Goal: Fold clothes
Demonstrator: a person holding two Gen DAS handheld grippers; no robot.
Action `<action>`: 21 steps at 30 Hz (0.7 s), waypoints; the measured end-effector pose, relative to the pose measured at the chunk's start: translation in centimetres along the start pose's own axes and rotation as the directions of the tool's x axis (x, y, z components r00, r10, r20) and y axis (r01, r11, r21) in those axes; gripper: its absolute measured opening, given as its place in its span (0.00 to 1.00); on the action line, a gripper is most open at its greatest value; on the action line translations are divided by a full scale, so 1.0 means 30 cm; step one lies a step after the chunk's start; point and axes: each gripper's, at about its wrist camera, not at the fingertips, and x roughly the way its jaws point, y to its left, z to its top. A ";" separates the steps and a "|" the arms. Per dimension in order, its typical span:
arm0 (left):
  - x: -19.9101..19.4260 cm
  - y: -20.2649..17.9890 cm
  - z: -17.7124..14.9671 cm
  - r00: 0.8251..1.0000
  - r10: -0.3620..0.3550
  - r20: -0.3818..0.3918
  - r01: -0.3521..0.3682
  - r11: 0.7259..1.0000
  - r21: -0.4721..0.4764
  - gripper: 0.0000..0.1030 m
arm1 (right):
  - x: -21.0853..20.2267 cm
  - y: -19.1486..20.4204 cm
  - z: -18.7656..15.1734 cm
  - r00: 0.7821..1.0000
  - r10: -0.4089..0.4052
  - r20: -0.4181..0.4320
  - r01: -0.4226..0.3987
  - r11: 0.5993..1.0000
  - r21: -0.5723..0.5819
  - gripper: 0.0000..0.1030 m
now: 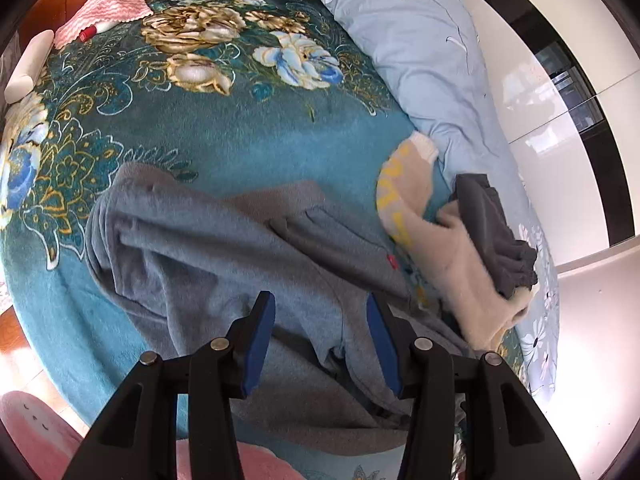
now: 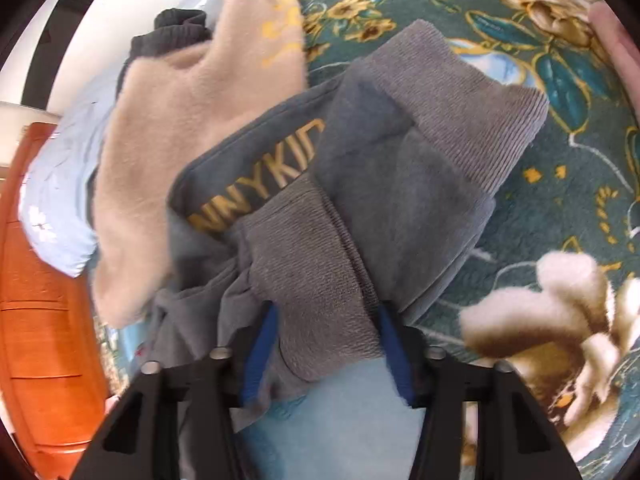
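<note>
Left wrist view: looks forward and down along its own fingers from above the floral teal blanket [image 1: 240, 128], taking in the grey sweatshirt [image 1: 208, 248], the beige garment [image 1: 452, 256] and the pale blue daisy-print pillow [image 1: 420, 52] beyond. Right wrist view: sits very close to the grey sweatshirt [image 2: 400, 184], which fills its centre. Both views share the sweatshirt, the beige garment [image 2: 160, 128] and the blanket [image 2: 580, 184].

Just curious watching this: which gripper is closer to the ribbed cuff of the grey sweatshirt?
Right. The right gripper has the ribbed cuff between its fingers. The left gripper hovers open above the grey sweatshirt, no cuff near it.
</note>
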 end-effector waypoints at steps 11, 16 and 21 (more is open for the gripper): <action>-0.060 0.012 -0.049 0.999 -0.048 0.003 0.048 0.998 -0.034 0.47 | -0.436 -0.040 -0.022 0.965 -0.041 0.258 0.081 0.986 -0.145 0.07; -0.151 0.087 -0.052 0.998 -0.055 0.032 0.056 0.997 -0.044 0.47 | -0.459 -0.223 -0.049 0.928 -0.296 0.228 0.316 0.947 -0.056 0.07; -0.219 0.204 0.001 0.999 -0.036 0.037 0.040 0.994 -0.102 0.47 | -0.390 -0.278 -0.103 0.939 -0.292 0.181 0.304 0.952 -0.044 0.11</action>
